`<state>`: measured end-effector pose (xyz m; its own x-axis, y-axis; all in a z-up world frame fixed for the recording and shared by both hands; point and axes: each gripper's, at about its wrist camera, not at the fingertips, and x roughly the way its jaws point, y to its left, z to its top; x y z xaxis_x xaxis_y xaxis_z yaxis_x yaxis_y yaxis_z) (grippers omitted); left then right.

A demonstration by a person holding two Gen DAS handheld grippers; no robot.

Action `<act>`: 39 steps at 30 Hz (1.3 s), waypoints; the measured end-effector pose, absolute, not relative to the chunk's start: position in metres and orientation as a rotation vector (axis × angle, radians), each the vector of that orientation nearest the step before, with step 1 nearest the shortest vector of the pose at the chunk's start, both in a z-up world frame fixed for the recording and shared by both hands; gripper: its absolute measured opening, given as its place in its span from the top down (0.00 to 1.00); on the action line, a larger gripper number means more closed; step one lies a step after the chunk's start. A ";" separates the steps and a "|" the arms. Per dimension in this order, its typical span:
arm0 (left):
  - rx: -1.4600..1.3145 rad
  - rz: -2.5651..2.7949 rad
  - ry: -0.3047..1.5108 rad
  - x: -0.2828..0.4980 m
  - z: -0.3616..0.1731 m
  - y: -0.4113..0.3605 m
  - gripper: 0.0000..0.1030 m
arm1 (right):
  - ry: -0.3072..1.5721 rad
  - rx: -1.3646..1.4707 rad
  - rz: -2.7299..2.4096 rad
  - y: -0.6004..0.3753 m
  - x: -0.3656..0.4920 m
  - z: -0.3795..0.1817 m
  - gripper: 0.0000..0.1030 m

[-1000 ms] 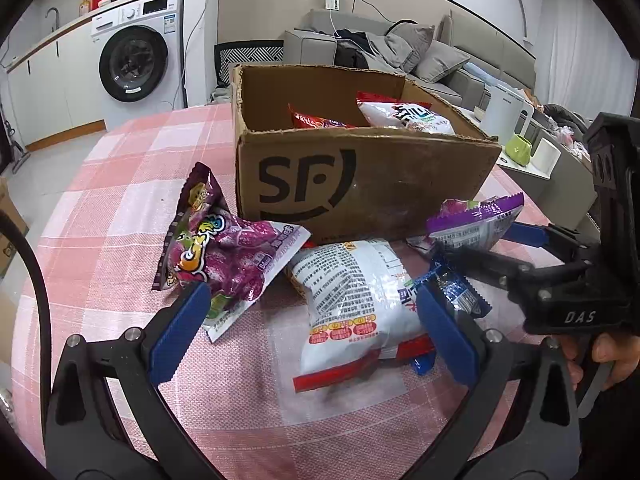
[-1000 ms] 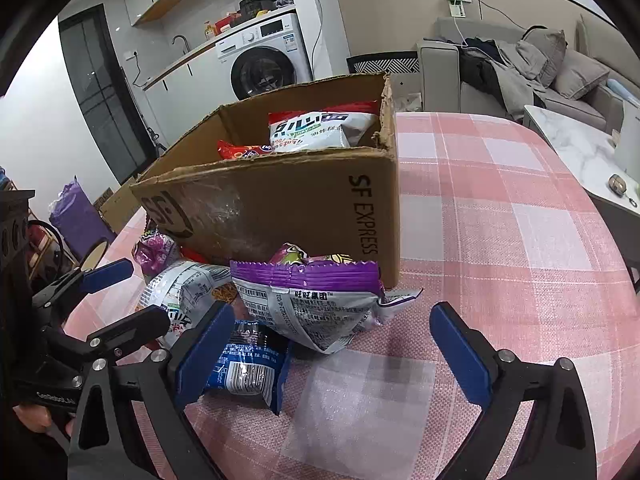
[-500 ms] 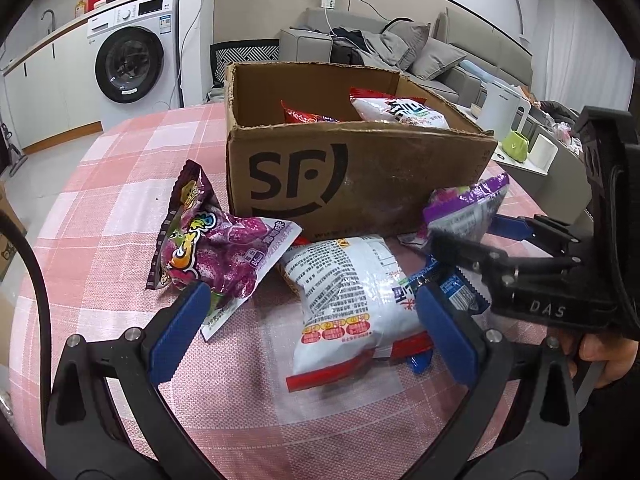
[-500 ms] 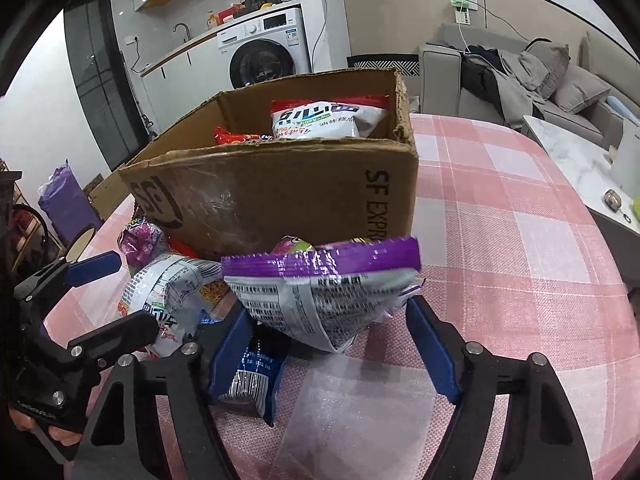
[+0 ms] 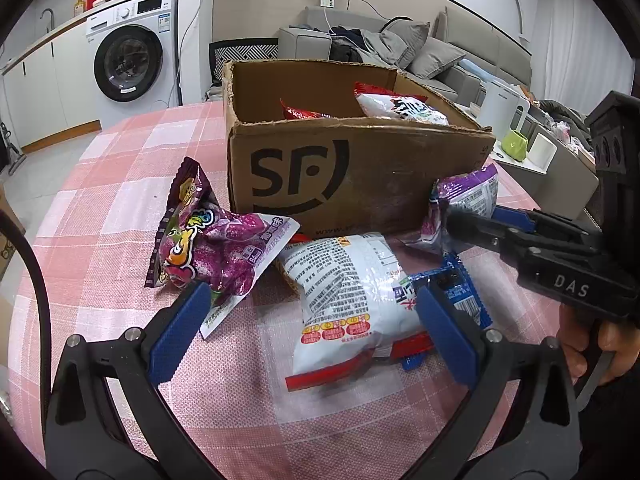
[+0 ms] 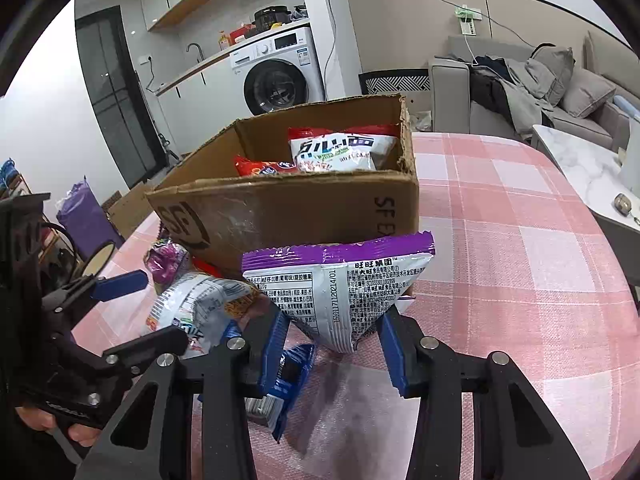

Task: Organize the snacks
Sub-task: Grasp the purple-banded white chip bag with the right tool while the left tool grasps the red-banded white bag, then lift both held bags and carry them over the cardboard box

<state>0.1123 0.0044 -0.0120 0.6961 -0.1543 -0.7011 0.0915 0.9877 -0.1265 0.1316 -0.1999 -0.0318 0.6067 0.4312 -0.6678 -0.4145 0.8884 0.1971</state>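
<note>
My right gripper (image 6: 334, 338) is shut on a purple-topped white snack bag (image 6: 340, 280), which is lifted in front of the cardboard SF box (image 6: 304, 208); the same bag (image 5: 466, 200) and gripper (image 5: 476, 222) show at right in the left wrist view. The box (image 5: 352, 168) holds a red packet (image 5: 304, 113) and a white-and-red bag (image 5: 400, 108). My left gripper (image 5: 316, 328) stands open over the table, its fingers either side of a white-and-red snack bag (image 5: 344, 296). A purple candy bag (image 5: 208, 240) lies left of it and a blue packet (image 5: 460, 292) to its right.
The pink checked tablecloth (image 5: 120, 208) covers a round table; its edge curves off at left. A low marble table (image 6: 580, 168) with a kettle (image 5: 502, 110) stands to the right. A washing machine (image 5: 128, 60) and sofa (image 5: 400, 48) lie beyond.
My right gripper's jaws closed on the purple-topped bag and lifted it off the tablecloth. The left gripper stayed where it was, still open.
</note>
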 end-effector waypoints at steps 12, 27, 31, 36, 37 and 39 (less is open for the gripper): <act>-0.100 -0.235 0.840 0.112 -0.022 -0.002 0.13 | 0.751 0.029 0.510 -0.203 0.119 -0.023 0.57; -0.158 -0.308 0.846 0.113 -0.026 0.005 0.50 | 0.744 0.036 0.513 -0.206 0.118 -0.020 0.57; -0.153 -0.323 0.824 0.109 -0.022 0.004 0.51 | 0.740 0.040 0.512 -0.207 0.117 -0.019 0.57; -0.166 -0.326 0.806 0.105 -0.018 0.008 0.51 | 0.723 0.049 0.518 -0.209 0.116 -0.016 0.57; -0.168 -0.327 0.800 0.104 -0.017 0.009 0.51 | 0.717 0.051 0.521 -0.209 0.115 -0.015 0.57; -0.169 -0.330 0.792 0.102 -0.016 0.011 0.51 | 0.705 0.051 0.527 -0.210 0.113 -0.013 0.57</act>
<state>0.1019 0.0109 -0.0165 0.6551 -0.3523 -0.6684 0.2267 0.9355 -0.2710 0.1132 -0.2099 -0.0127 0.6368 0.4784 -0.6047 -0.4447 0.8685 0.2189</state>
